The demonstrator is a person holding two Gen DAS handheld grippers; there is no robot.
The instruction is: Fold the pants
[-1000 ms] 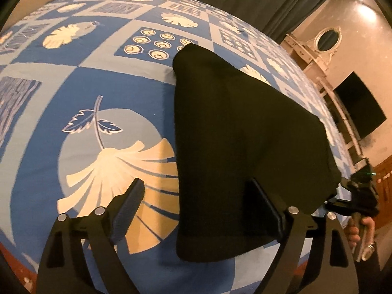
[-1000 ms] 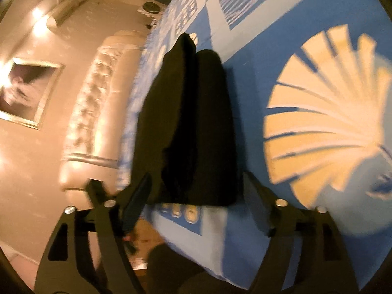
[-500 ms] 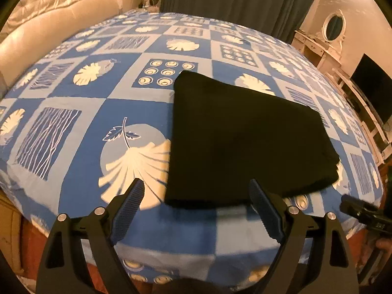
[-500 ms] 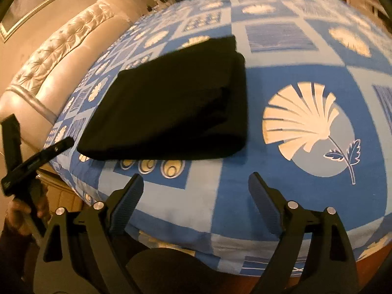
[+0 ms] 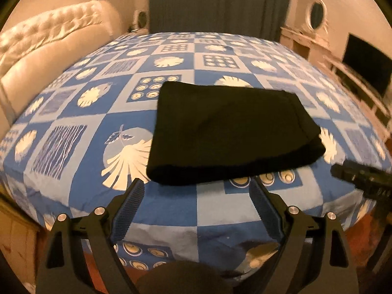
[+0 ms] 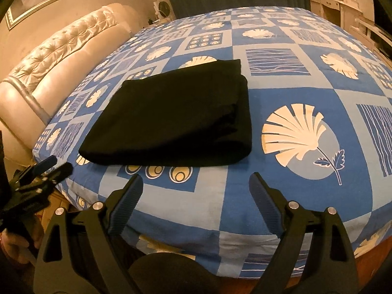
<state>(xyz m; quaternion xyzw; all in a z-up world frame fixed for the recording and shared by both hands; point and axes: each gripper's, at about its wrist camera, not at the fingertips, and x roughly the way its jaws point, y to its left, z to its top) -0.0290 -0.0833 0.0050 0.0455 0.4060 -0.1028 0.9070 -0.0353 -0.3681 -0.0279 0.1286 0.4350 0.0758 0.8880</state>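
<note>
The black pants [image 5: 227, 129] lie folded into a flat rectangle on the blue patterned bed cover [image 5: 80, 112], near the front edge; they also show in the right wrist view [image 6: 176, 117]. My left gripper [image 5: 196, 196] is open and empty, held back from the bed's front edge, short of the pants. My right gripper [image 6: 196, 188] is open and empty, also off the front edge. Each gripper shows in the other's view: the right one at the far right [image 5: 360, 176], the left one at the lower left [image 6: 39, 174].
A padded cream headboard [image 5: 41, 49] runs along the left of the bed. A dark curtain [image 5: 220, 2] hangs behind. A TV [image 5: 367, 66] and white dresser with an oval mirror [image 5: 316, 12] stand at the right.
Both grippers have pulled back and up from the pants toward the bed's front edge. The folded pants now lie flat and untouched on the cover.
</note>
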